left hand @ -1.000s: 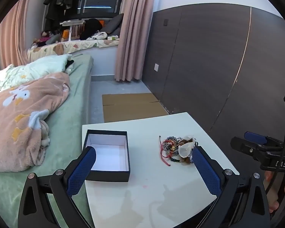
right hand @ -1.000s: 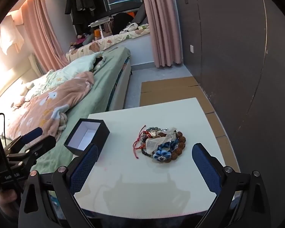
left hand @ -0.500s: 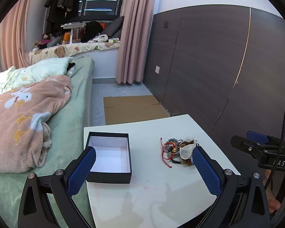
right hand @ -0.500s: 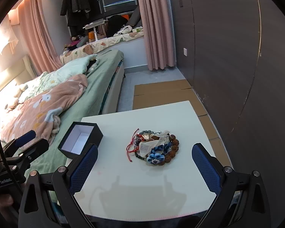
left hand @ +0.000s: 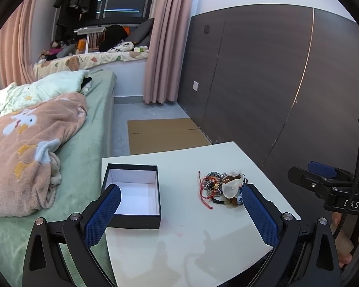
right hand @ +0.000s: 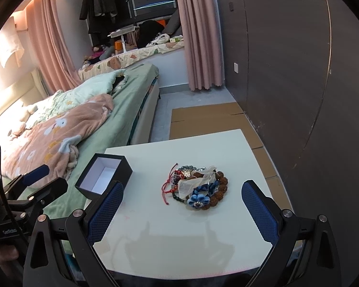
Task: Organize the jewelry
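Observation:
A tangled heap of jewelry (right hand: 196, 187) lies on the white table (right hand: 179, 239): bead bracelets, red cord, a blue fabric flower and a sheer white pouch. The same jewelry (left hand: 223, 189) shows in the left wrist view, right of an open black box (left hand: 134, 195) with a white inside and nothing in it. That box (right hand: 104, 176) sits at the table's left edge. My left gripper (left hand: 179, 205) hangs open above the near part of the table, between box and heap. Open too, my right gripper (right hand: 182, 203) hovers just short of the heap. Neither holds anything.
A bed (right hand: 83, 119) with a pink blanket (left hand: 24, 143) runs along the table's left side. Dark wall panels (left hand: 263, 83) stand to the right. Flat cardboard (right hand: 208, 122) lies on the floor beyond the table. A hand (left hand: 347, 246) holds the right gripper's handle.
Both grippers have drifted slightly, so the box and the heap sit a little lower and closer in both views. Nothing on the table has moved, and both grippers stay open.

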### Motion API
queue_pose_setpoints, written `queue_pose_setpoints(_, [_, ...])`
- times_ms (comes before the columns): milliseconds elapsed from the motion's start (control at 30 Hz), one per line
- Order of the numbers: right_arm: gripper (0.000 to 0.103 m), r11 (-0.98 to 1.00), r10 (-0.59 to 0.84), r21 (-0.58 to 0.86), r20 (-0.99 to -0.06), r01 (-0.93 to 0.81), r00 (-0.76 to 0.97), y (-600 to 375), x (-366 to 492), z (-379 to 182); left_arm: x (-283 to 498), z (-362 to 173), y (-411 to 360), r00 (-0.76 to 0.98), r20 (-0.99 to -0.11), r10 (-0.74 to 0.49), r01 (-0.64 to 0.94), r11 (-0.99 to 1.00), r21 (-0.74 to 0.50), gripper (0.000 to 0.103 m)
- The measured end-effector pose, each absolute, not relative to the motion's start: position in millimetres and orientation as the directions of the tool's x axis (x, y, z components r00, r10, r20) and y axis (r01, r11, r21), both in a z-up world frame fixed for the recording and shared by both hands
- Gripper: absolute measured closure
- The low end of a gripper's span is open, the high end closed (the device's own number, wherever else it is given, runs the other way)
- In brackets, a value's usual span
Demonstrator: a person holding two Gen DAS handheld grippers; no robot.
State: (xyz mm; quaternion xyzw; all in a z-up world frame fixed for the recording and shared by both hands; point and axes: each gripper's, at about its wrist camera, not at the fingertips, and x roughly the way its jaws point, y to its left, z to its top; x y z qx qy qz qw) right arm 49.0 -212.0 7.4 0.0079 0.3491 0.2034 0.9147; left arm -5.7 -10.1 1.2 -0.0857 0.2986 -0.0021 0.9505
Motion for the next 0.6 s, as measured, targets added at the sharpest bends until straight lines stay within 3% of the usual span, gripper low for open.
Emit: queue_pose_setpoints(600, [0.003,0.917,0.377,0.155,-0.634,-0.366,0.676,-214.4,48.4,8.2,-7.1,-0.3,-12.0,0.824,-0.564,-0.059,-0.038,0.987,-0.159,0.002])
